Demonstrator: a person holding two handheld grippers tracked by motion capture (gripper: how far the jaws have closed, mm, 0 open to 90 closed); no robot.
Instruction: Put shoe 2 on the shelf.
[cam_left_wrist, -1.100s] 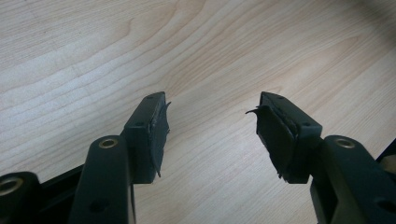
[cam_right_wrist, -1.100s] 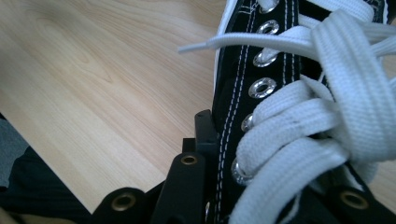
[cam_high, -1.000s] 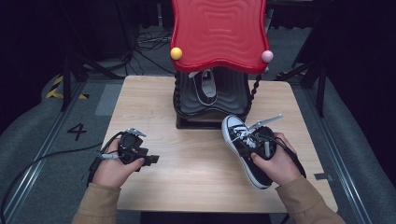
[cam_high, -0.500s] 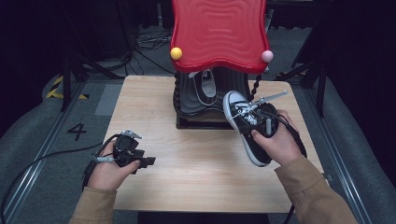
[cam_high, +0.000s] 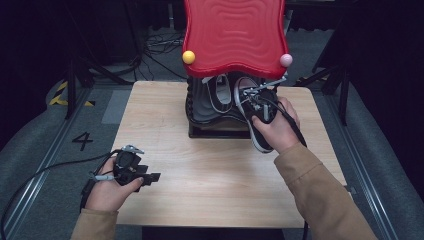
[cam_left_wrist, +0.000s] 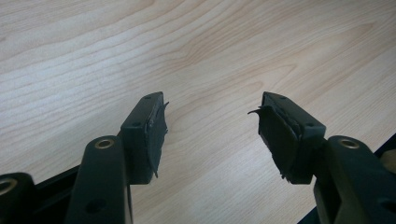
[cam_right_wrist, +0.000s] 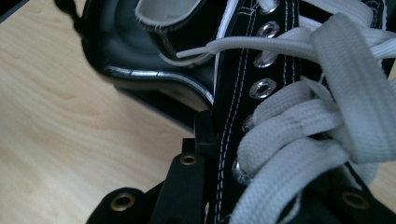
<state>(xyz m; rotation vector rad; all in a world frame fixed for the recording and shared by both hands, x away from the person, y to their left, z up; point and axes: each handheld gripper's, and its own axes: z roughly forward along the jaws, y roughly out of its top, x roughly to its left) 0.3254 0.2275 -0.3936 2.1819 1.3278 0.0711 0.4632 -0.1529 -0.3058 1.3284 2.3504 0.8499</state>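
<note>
Wooden table (cam_high: 210, 165), yellow ball (cam_high: 188, 56), pink ball (cam_high: 286, 60), floor cables (cam_high: 160, 42).

I see a table (cam_high: 165, 125) with a shoe rack (cam_high: 220, 107) at its far middle edge. One shoe (cam_high: 218, 93) lies in the rack's lower shelf. My right gripper (cam_high: 260, 100) holds a second shoe (cam_high: 255, 125) just right of it. My left gripper (cam_high: 132, 170) rests near the table's front left corner.
</note>
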